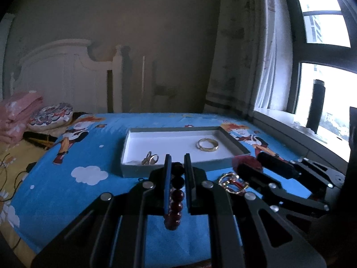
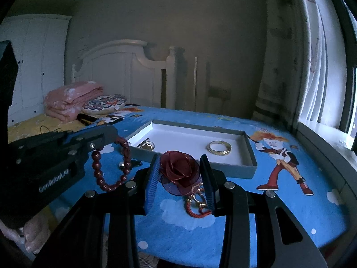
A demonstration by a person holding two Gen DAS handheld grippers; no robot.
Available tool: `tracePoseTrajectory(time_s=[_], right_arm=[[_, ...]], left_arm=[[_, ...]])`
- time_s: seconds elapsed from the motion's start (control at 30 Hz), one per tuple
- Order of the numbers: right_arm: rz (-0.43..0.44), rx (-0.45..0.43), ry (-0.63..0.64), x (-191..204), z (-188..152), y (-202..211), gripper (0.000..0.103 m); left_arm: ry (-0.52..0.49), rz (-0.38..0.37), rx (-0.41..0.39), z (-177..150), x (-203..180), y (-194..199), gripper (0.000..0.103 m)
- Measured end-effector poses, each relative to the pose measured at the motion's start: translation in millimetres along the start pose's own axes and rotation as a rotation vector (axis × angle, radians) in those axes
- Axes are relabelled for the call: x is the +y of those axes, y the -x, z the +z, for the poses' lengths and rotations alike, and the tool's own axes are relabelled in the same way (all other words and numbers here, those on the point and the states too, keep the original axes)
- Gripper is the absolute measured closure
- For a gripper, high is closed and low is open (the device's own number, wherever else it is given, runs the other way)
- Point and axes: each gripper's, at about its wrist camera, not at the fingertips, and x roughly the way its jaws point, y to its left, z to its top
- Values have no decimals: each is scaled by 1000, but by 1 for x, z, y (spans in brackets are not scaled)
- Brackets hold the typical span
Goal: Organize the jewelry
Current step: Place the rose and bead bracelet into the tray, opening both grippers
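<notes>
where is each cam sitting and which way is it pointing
Left wrist: sits on the left gripper, looking along its fingers, shut on a red bead bracelet, toward the tray and headboard; the right gripper shows at right.
Right wrist: sits on the right gripper, fingers closed on a red fabric rose, facing the same tray; the left gripper and a hand show at left.
Shared: the tray, the gold bangle, the bracelet, the blue cartoon sheet.
</notes>
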Motion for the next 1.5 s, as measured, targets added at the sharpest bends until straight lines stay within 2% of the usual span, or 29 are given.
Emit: tracePoseTrajectory(time_s=[0.2,0.33,0.6,0.77,1.13,1.33,1.5], right_arm=[[-13,14,-26,-7,6,-7,67],[-23,22,-43,-13,13,-20,67],[-62,-2,3,-22,37,-45,67],[-89,-14,-5,-42,55,-59,67],[-80,105,-33,-71,74,-133,67],[-76,180,-41,-72,73,-175,67],[-108,205,-44,-77,78,-198,67]], left_arm=[[22,38,32,-1,6,-16,92],[14,48,25,4,5,-25,92],[23,15,22,38,5,-54,92],[31,21,60,63,9,-86,92],[60,50,101,108,17,-154,92],[49,107,148,106,22,-193,92],[51,149,193,98,31,-221,92]])
